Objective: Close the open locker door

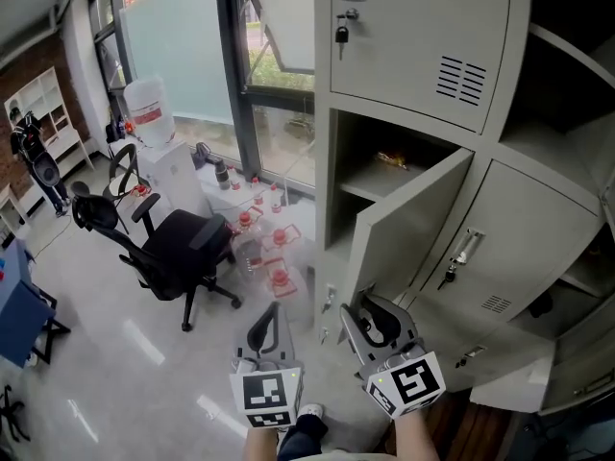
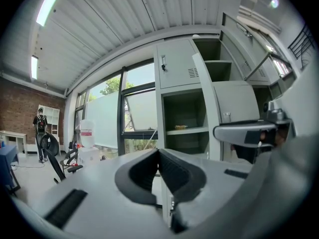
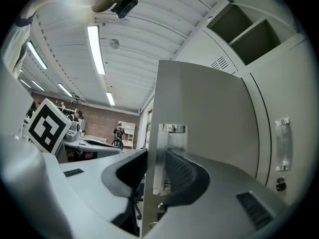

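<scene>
The grey locker door [image 1: 408,229] stands half open in front of its compartment [image 1: 384,161], where a small thing lies on the shelf. My right gripper [image 1: 370,317] reaches the door's free lower edge. In the right gripper view the door's edge [image 3: 147,148] and its metal latch plate [image 3: 172,129] sit between the jaws of the right gripper [image 3: 157,168], with a pad against each side. My left gripper [image 1: 267,327] hangs a little to the left, apart from the door. Its jaws meet at the tips with nothing between them [image 2: 158,156]. The left gripper view shows the door [image 2: 202,98] edge-on.
A closed locker with a padlock [image 1: 413,36] is above, and another handled door [image 1: 519,248] is to the right. A black office chair [image 1: 178,248], a water dispenser [image 1: 154,123] and several bottles [image 1: 269,248] stand on the floor to the left, by the window.
</scene>
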The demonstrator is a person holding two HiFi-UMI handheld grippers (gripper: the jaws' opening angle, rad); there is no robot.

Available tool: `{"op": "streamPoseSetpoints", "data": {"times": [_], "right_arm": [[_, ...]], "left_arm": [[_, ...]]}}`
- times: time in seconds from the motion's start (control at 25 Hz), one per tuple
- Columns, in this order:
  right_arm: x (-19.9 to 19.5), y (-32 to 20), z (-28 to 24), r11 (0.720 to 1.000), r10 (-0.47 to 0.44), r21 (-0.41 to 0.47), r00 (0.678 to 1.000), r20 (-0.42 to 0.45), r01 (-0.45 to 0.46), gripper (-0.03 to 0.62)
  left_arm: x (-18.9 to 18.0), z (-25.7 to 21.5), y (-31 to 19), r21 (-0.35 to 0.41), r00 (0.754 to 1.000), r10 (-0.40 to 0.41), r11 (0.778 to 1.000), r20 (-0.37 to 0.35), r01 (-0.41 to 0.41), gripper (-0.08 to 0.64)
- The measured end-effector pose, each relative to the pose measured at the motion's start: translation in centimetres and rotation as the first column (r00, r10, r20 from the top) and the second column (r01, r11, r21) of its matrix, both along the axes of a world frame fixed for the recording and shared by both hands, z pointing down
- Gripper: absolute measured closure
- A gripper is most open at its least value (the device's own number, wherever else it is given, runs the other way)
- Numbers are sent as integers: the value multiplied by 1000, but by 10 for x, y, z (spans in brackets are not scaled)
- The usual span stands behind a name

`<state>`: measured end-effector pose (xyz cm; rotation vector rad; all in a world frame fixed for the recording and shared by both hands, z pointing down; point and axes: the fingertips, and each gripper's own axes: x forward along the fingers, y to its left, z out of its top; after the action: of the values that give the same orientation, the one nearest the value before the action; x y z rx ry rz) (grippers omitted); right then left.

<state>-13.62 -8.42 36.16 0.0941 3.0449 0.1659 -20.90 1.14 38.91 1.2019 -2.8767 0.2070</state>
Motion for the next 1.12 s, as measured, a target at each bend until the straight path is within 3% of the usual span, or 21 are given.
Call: {"op": "streamPoseSetpoints", "data": {"times": [0.6,1.12], "right_arm": [[-72,-7,-2,1000,12,-20,1000,8,-12,467],[-125,-27,-3,998,53,17,998,24,-53,495]], "left_arm": [[-66,1,14,7,1000,-26,1000,-10,26,557],[-123,-1,-18,16,999,52,999,-3,-52,557]]}}
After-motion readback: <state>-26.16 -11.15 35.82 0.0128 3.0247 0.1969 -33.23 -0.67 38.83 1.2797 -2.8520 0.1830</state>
